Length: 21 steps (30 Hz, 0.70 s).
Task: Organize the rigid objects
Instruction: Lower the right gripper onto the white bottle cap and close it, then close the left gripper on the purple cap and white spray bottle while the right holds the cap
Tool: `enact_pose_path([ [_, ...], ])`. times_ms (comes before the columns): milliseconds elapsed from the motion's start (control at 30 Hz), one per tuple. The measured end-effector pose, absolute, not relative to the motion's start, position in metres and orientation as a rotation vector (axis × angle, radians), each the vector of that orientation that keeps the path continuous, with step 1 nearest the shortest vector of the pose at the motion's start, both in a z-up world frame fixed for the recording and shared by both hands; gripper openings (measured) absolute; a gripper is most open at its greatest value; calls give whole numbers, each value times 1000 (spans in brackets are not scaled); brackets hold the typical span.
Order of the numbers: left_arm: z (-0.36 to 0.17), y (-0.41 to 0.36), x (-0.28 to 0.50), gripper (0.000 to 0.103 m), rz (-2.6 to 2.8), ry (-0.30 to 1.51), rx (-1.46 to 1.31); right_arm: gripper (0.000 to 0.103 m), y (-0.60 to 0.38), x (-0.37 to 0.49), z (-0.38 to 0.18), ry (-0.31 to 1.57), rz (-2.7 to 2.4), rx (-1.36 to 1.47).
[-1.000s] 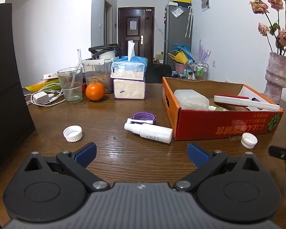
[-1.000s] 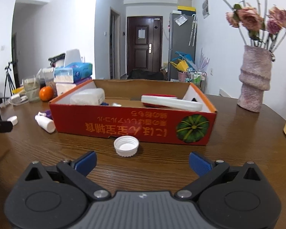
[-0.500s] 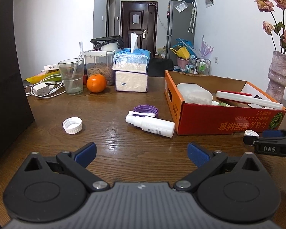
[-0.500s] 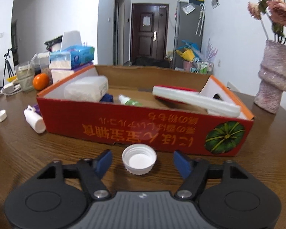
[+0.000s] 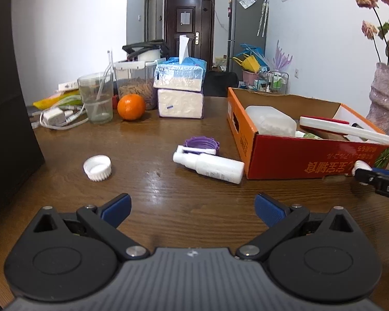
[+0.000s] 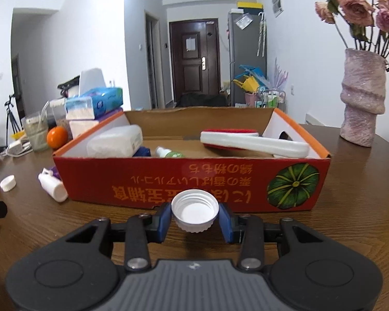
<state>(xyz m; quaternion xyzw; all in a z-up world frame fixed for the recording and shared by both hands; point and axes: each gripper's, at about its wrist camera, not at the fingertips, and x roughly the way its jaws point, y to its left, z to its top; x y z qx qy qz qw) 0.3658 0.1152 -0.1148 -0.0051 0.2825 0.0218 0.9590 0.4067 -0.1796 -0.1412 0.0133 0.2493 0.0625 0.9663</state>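
Note:
My right gripper (image 6: 195,216) has its jaws closing, and the blue pads (image 6: 163,219) touch both sides of a white bottle cap (image 6: 195,211) lying open side up on the wooden table. The cap sits just in front of the red and orange cardboard box (image 6: 168,181). In the left wrist view that cap (image 5: 360,166) shows at the right gripper's (image 5: 368,175) tip by the box (image 5: 298,165) corner. My left gripper (image 5: 192,204) is open over bare table. Beyond it lie another white cap (image 5: 97,167), a white spray bottle (image 5: 210,165) and a purple lid (image 5: 201,143).
The box holds a white container (image 6: 114,141), a small green bottle (image 6: 169,153) and a red-and-white long item (image 6: 254,142). An orange (image 5: 131,106), a glass (image 5: 96,97), tissue packs (image 5: 180,88) and charger cables (image 5: 57,116) stand at the back. A vase (image 6: 363,98) is at the right.
My right gripper moved forward over the white cap and its jaws came in from wide open to the cap's sides. The left gripper stayed about where it was.

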Motion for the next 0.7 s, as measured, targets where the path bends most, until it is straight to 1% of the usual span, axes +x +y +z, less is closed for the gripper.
enact_pose_path([
  [167,-106,118,380,103,28,570,29,39,-179,406,-140,493,126,23],
  [367,-87,122,415,103,28,591,7,39,-181,406,-141,495,124,31],
  [533,-79,119,457,103,61,652,51,39,-180,404,-140,488,130,30],
  [700,-85,120,493,103,89,735,61,39,-182,405,-140,488,140,41],
])
